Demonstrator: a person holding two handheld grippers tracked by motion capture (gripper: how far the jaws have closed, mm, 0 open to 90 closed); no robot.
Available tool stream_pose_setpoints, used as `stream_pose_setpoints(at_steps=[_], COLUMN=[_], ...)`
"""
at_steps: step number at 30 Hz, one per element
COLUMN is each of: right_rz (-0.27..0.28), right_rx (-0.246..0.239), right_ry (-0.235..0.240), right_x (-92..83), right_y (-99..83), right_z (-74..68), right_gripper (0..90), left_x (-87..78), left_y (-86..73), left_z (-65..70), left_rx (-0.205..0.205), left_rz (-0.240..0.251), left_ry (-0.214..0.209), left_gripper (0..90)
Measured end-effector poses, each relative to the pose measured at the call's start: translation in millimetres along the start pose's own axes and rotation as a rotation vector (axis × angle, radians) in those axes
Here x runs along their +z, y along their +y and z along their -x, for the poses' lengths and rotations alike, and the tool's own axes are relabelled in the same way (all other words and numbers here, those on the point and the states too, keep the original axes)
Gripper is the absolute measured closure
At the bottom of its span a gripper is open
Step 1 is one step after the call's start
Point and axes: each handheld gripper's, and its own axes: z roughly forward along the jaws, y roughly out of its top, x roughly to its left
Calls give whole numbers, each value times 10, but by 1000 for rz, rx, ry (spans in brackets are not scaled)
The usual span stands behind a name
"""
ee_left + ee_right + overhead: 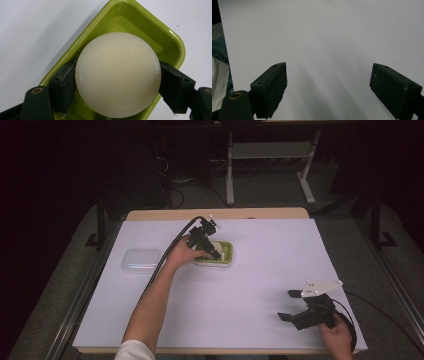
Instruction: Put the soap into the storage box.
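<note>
Okay, your left gripper (214, 251) is clamped on a ball (117, 74), one black jaw pressed on each side of it. You can see in the left gripper view that the ball is smooth, matte, cream-white and round (so no long axis, no direction it points). It sits over the green tray (172, 41), at the tray's near end in that view; whether it touches the tray floor, can't tell.

The tray is glossy plastic, lime green, a shallow rectangle with rounded corners and a raised lip. In the high view its long axis runs left-right across the table, and it lies mid-table, toward the far side. Your left hand (182, 254) comes at it from the left, cable trailing back along the forearm.

Just left of that hand there's a clear plastic lid (141, 260), a rounded rectangle lying flat on the sheet, apart from the tray.

Your right gripper (289, 305) is near the front right corner of the table, jaws spread wide with nothing between them. The right gripper view shows both blocky black pads (272, 87) over bare white sheet. The grey three-cornered plate is on top, right hand (338, 339) at the table's edge.

The table is covered by a smooth white sheet (270, 270), wood edge showing at the far side.
</note>
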Motion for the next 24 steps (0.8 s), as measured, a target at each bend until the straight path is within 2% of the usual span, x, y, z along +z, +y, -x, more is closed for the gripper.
stream_pose_setpoints(at_steps=[20,24], right_rz=[0,-3], right_rx=[-5,-1], right_ry=[5,5], right_x=[13,16], right_y=[6,11], right_z=[0,-7], right_gripper=[136,136], left_x=[-5,-63], left_y=[3,5], left_z=[13,16], left_rx=[8,7], left_rz=[-17,30], left_ry=[16,14], left_gripper=[226,228])
